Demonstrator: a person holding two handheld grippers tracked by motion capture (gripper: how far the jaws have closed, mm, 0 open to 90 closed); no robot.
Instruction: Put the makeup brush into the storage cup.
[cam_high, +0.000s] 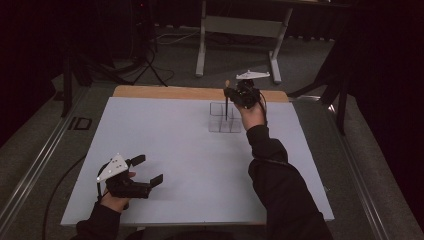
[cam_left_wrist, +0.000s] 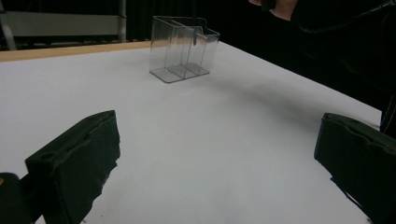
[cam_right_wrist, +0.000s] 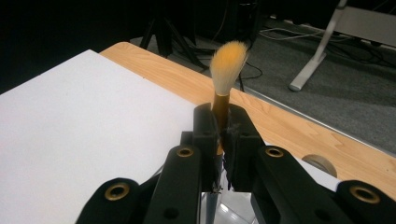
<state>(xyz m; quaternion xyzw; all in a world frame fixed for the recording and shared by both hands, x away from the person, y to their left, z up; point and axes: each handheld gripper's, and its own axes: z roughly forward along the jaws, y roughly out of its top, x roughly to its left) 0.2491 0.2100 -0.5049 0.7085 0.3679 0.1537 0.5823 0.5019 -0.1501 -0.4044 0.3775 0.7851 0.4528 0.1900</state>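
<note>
Over the clear box, the right gripper squeezed the brush tight, and needed to go straight down slowly, while the left gripper sat wide open.

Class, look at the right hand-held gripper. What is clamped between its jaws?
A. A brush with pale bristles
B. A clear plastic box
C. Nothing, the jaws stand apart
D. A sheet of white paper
A: in the right gripper view the right hand-held gripper has its jaws shut on a brush, bristles pointing up.
</note>
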